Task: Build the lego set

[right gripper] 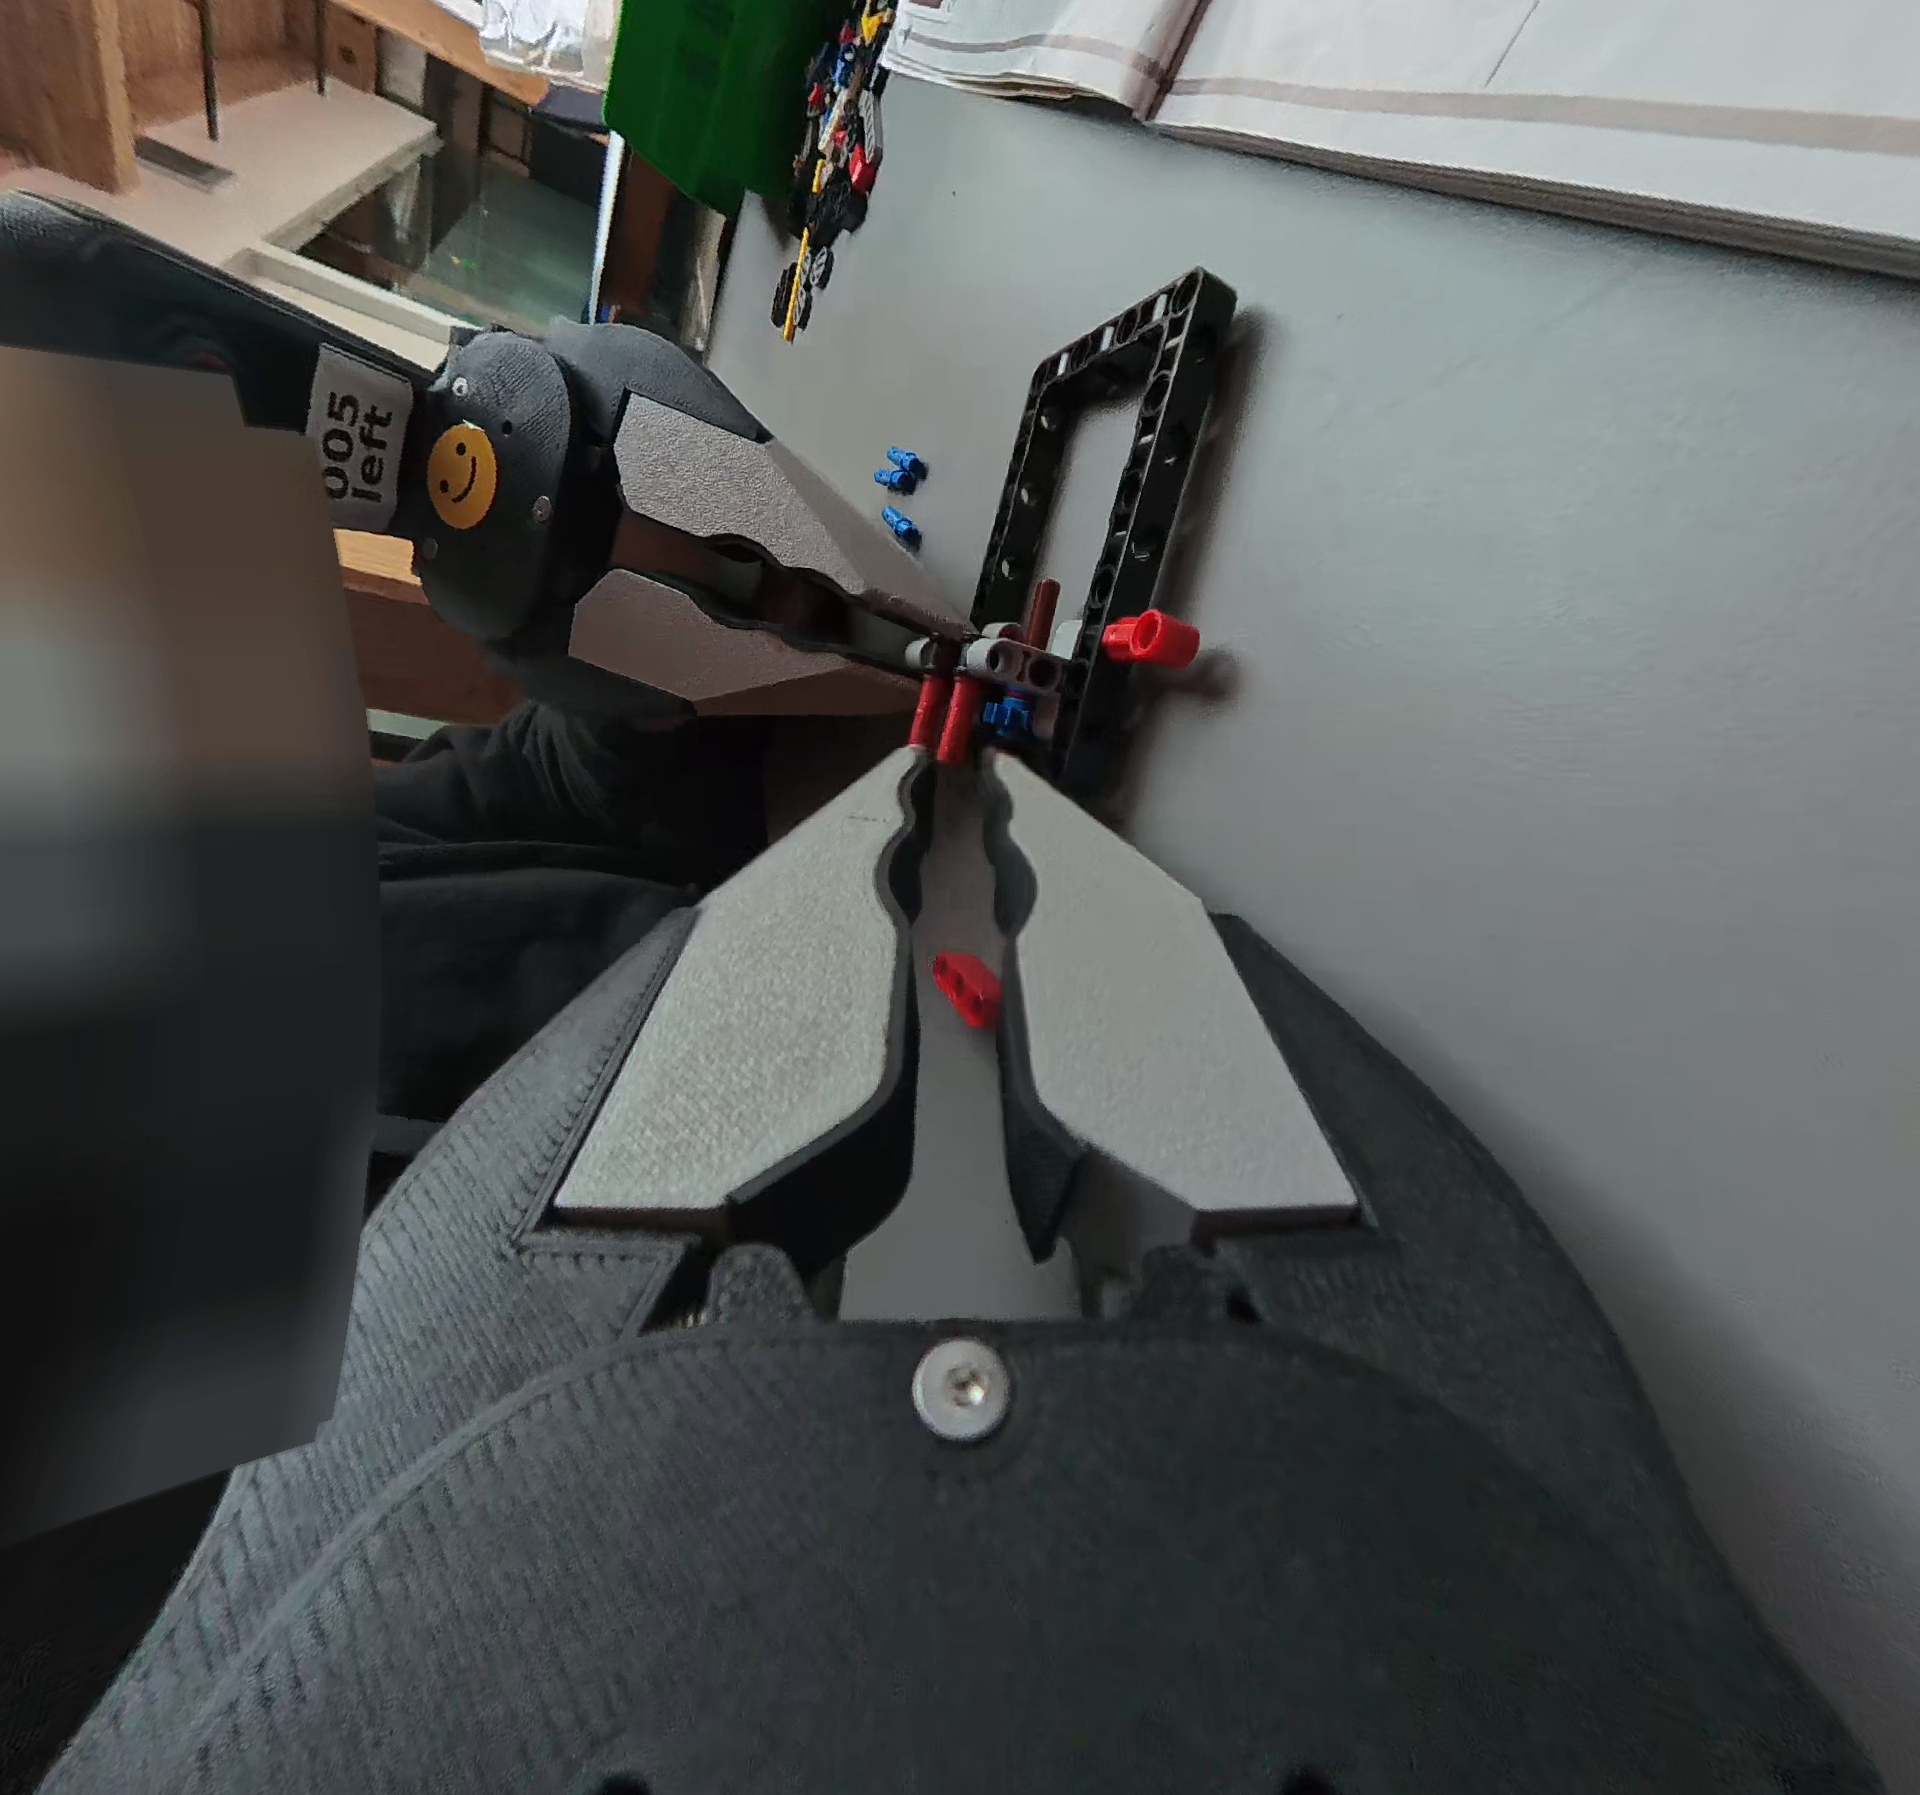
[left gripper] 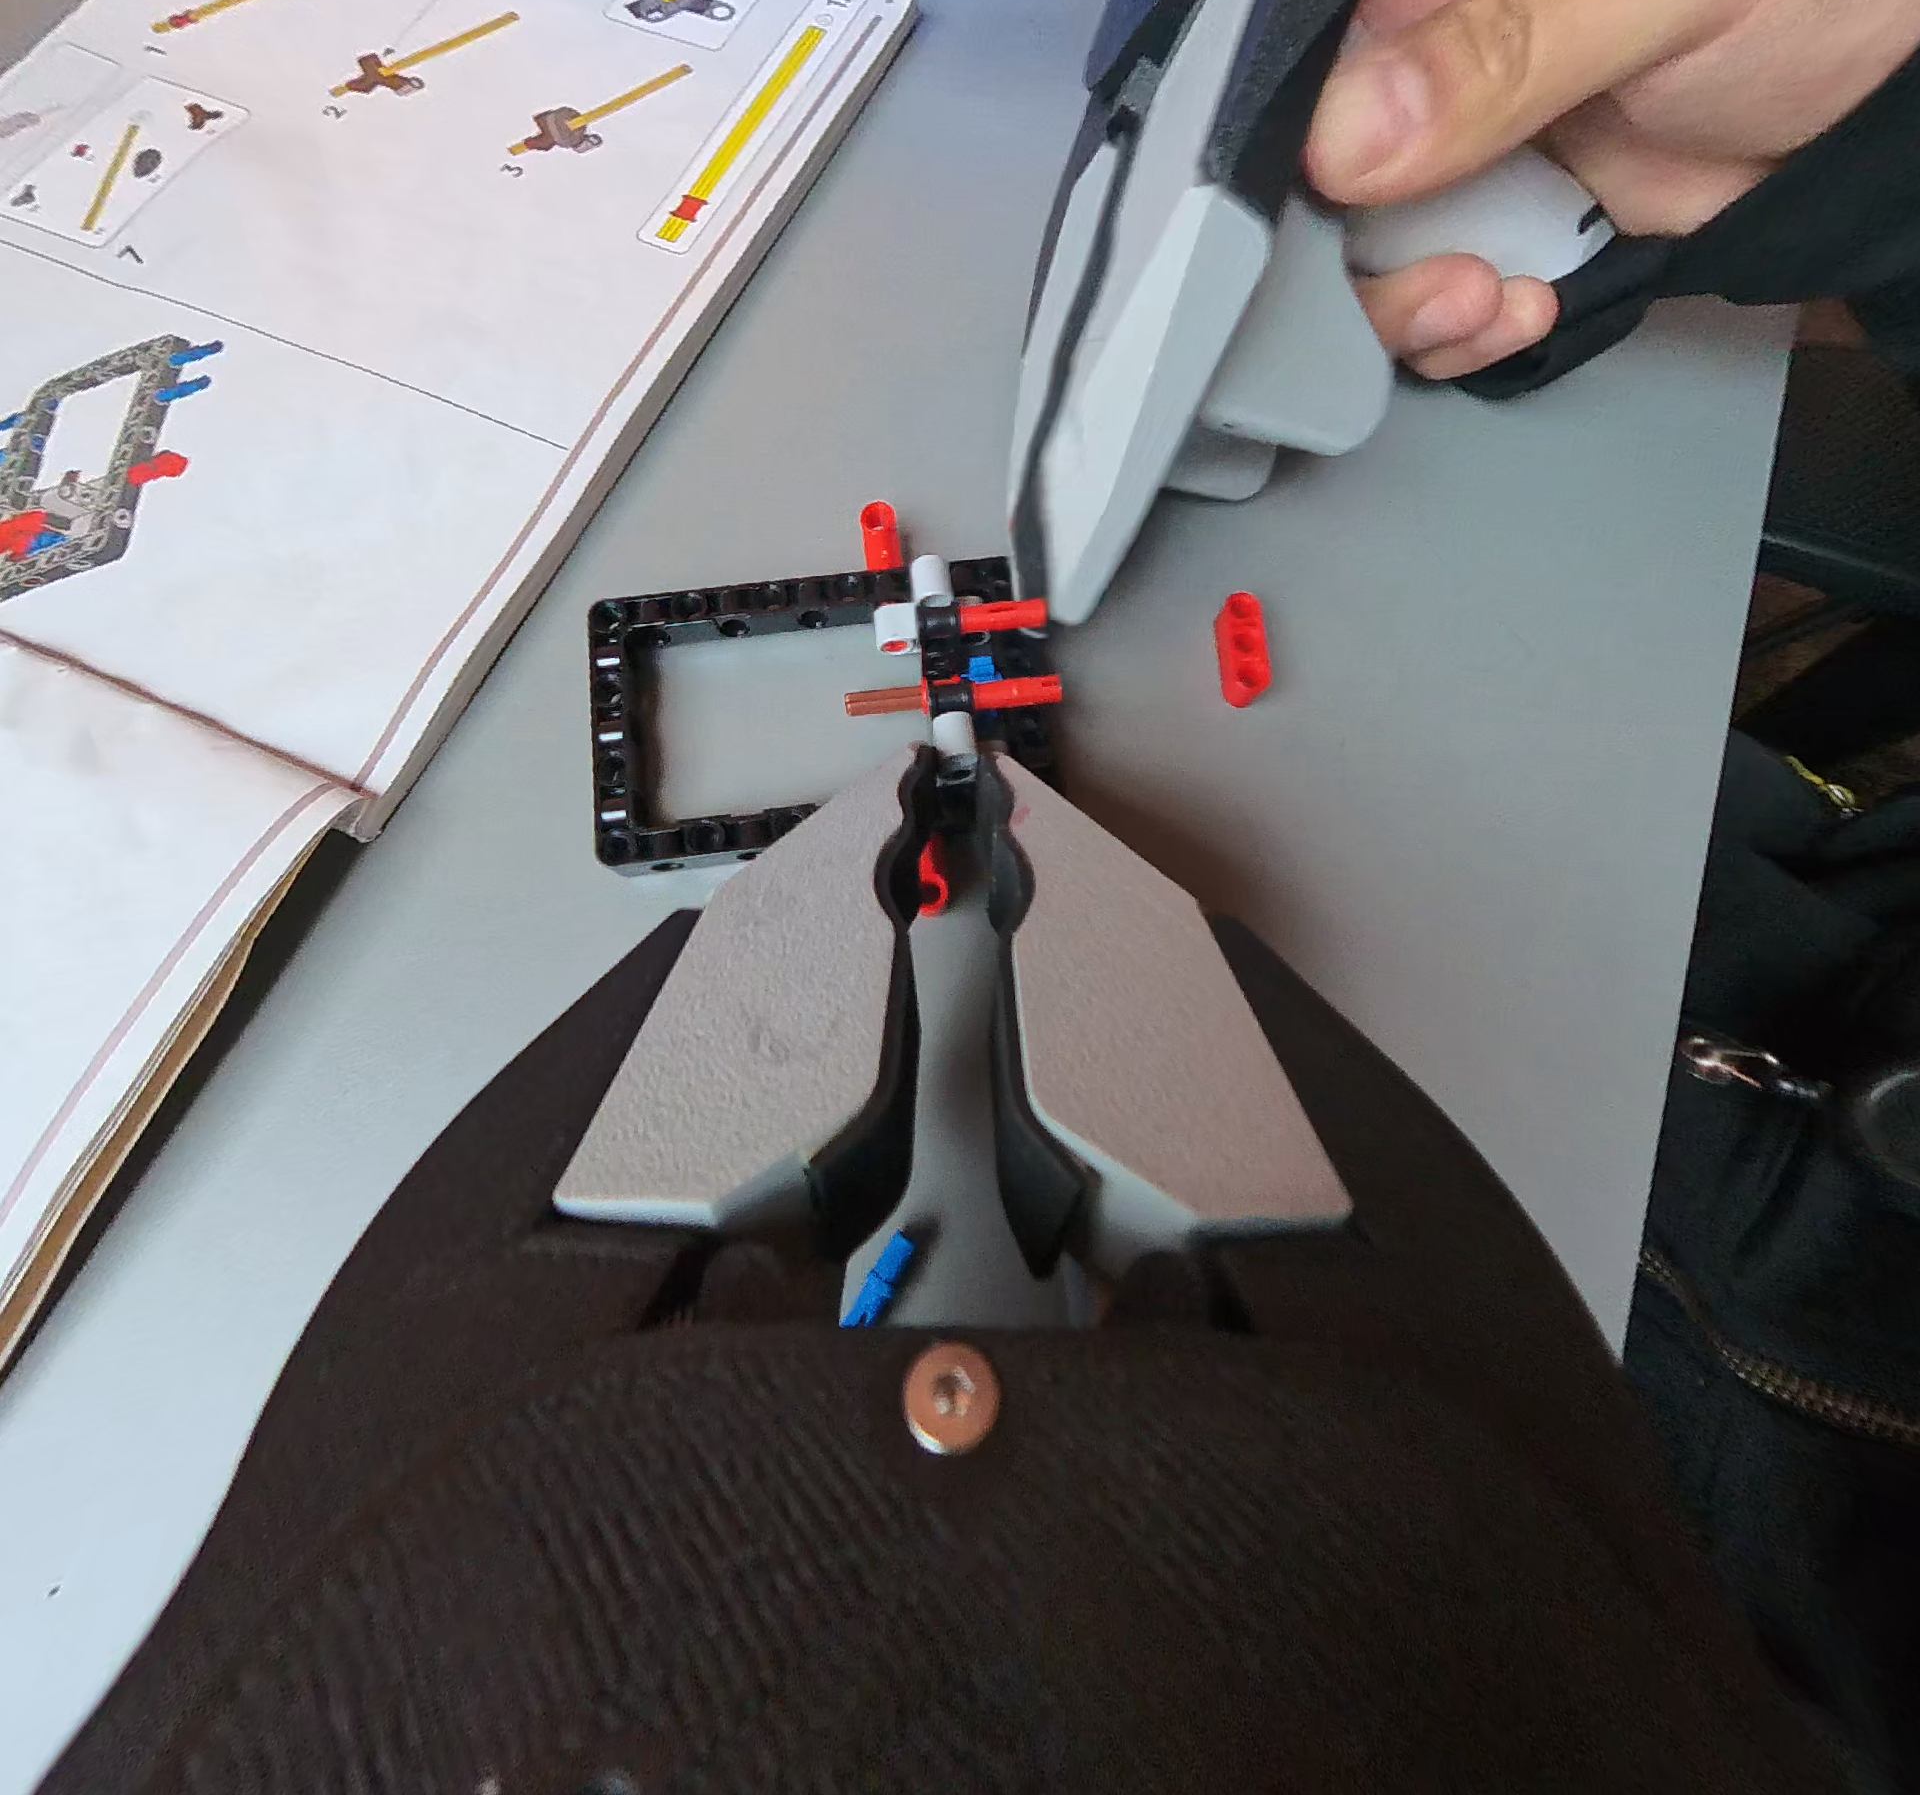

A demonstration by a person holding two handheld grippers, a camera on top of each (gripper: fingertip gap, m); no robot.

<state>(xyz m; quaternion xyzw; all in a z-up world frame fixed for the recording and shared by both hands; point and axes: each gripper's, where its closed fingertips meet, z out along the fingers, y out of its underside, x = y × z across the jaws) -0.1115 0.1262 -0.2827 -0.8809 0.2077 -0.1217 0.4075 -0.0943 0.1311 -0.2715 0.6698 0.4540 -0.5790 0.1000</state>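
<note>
black rectangular lego technic frame (left gripper: 727, 717) is lying flat on the grey table (left gripper: 1403, 810), beside the open instruction booklet (left gripper: 364, 291). a small sub-assembly (left gripper: 951, 665) of grey connectors, black pins, two red axle pins and a brown axle is sitting over the frame's near end. the left gripper (left gripper: 954, 779) is pinching the grey-and-black end of this sub-assembly, its fingers nearly closed around it. the right gripper (right gripper: 954, 763) is reaching in from the side with a narrow gap between its fingers; its tips are sitting right at the ends of the red axle pins (right gripper: 948, 715), though i cannot tell whether they are gripping them. a loose red three-hole beam (left gripper: 1243, 649) is lying on the table just beside the frame, and blue pins (right gripper: 900, 496) are lying farther off. a red bush (right gripper: 1143, 637) is sticking out of the frame's far side.
</note>
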